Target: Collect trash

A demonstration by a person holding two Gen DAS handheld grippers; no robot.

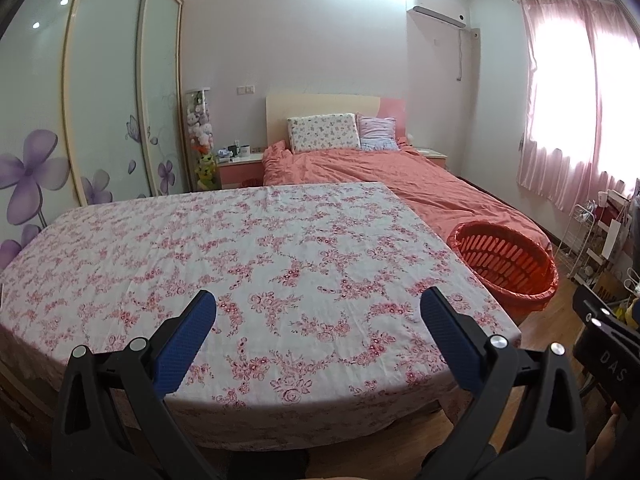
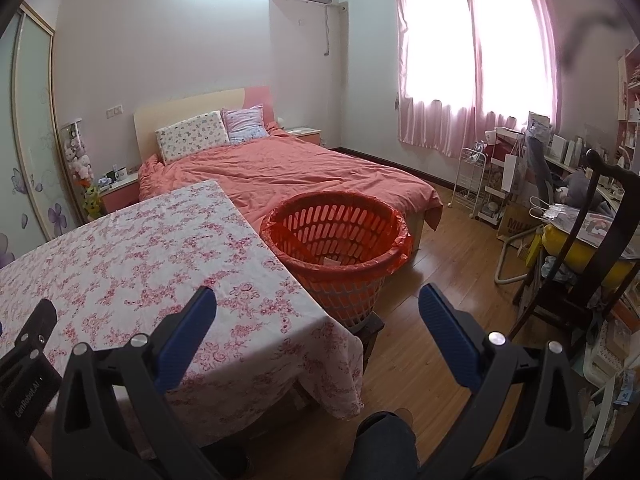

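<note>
Trash basket, orange and bag-lined, is seen at centre frame beside the table; left claw and right claw are held spread, nothing gripped.

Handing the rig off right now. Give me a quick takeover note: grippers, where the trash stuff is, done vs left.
Left gripper: open, empty, above the near part of the floral-cloth table.
Right gripper: open, empty, over the table's right corner, facing the orange basket.
Basket: lined with an orange bag, beside the table's right edge at the foot of the bed. Something pale lies at its bottom; cannot tell what.
Done: no trash shows on the tablecloth.
Left: unclear; check the floor and the cluttered desk side before stopping.
</note>
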